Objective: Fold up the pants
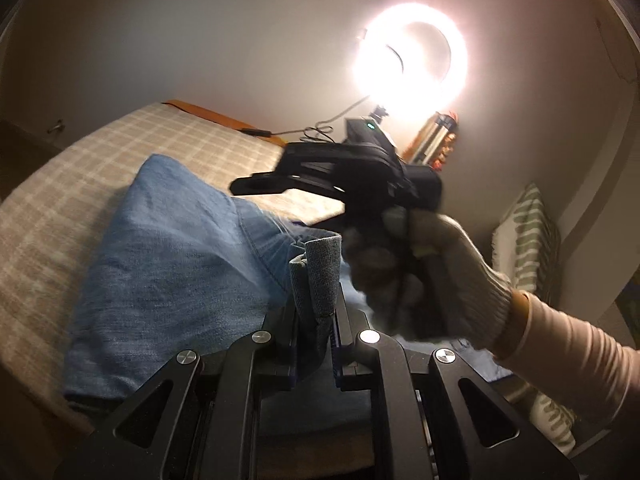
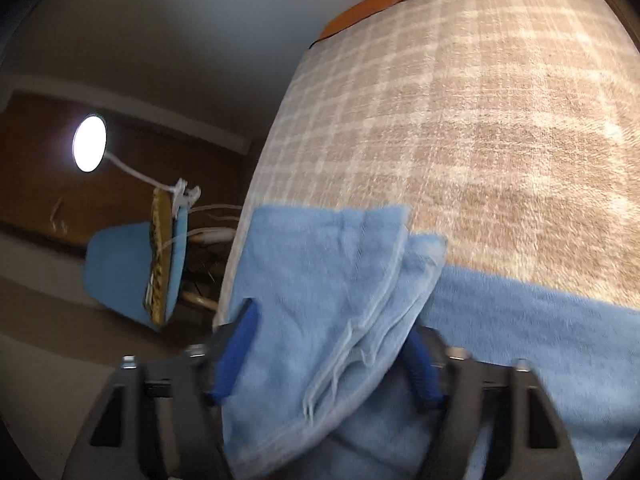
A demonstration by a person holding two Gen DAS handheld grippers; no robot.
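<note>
pants: blue denim pants (image 1: pixel 168 248) lie on the plaid bed cover (image 1: pixel 80 184), doubled over, one bulk running away from you; in the right wrist view the hem end (image 2: pixel 340 280) sits near the cover's edge with layers stacked.
left gripper: your left gripper (image 1: pixel 316 280) has its fingers together, clamped on a small tuck of denim that stands up between the pads.
right gripper: in the left view your gloved hand (image 1: pixel 420 264) holds the right gripper over the pants. In its own view the right gripper (image 2: pixel 320 352) has its fingers apart, blue pads either side of the folded hem edge; cloth is between them, but pads pressing on it is not shown.
handling: judged soft, floppy, moderately heavy for cloth; denim is grippy, not slippery, not fragile. It will sag and drag from any single pinch.
where to grip: take all layers at the hem edge, deep into the pads, not just the top ply. Keep your two grips well apart so the span stays taut.
risk: blurred view; layers may split and one ply slip out.
</note>
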